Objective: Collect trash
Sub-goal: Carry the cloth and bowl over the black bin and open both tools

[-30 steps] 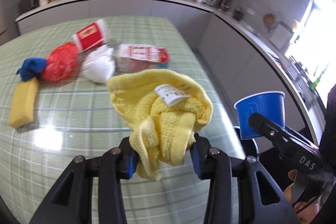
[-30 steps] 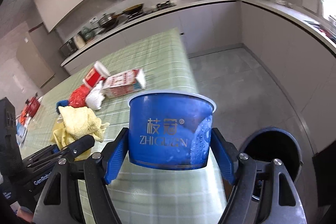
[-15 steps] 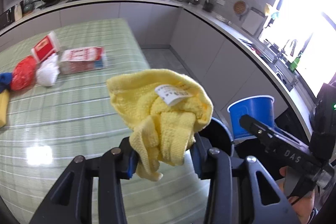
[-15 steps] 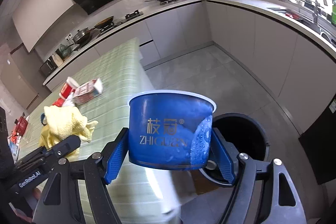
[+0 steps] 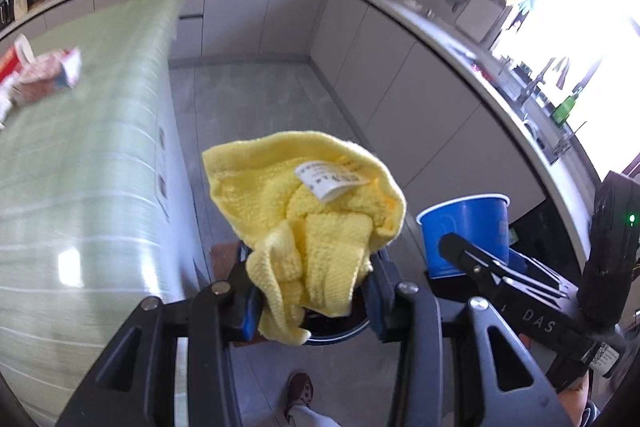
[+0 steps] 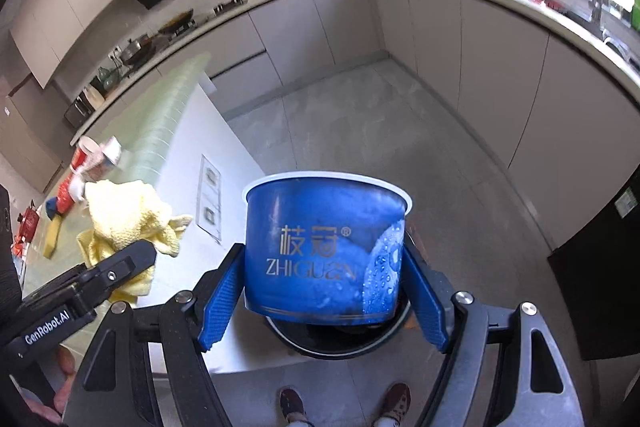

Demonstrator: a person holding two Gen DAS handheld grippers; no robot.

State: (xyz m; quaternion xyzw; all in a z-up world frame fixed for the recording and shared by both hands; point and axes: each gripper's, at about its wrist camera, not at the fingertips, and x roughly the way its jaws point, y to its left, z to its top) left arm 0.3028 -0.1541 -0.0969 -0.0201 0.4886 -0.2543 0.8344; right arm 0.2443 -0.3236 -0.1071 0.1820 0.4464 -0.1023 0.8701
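My left gripper (image 5: 310, 301) is shut on a crumpled yellow cloth (image 5: 308, 211) with a white label. The cloth hangs over a round black bin (image 5: 340, 327) on the floor, mostly hidden behind it. My right gripper (image 6: 322, 291) is shut on a blue paper bowl (image 6: 326, 247) with a white rim, upright, held above the same bin (image 6: 340, 343). In the left wrist view the bowl (image 5: 466, 227) shows at the right; in the right wrist view the cloth (image 6: 124, 215) shows at the left.
The green checked table (image 5: 80, 155) lies left, its white end panel (image 6: 200, 195) beside the bin. A carton (image 5: 48, 75) and red cup (image 5: 12, 61) lie on it. Grey cabinets (image 6: 460, 59) ring the floor. A person's shoes (image 6: 394, 401) stand below.
Both grippers have swung from above the table out over the floor and slightly down, carrying the cloth and the bowl. The bin has come under them. Neither grip has changed.
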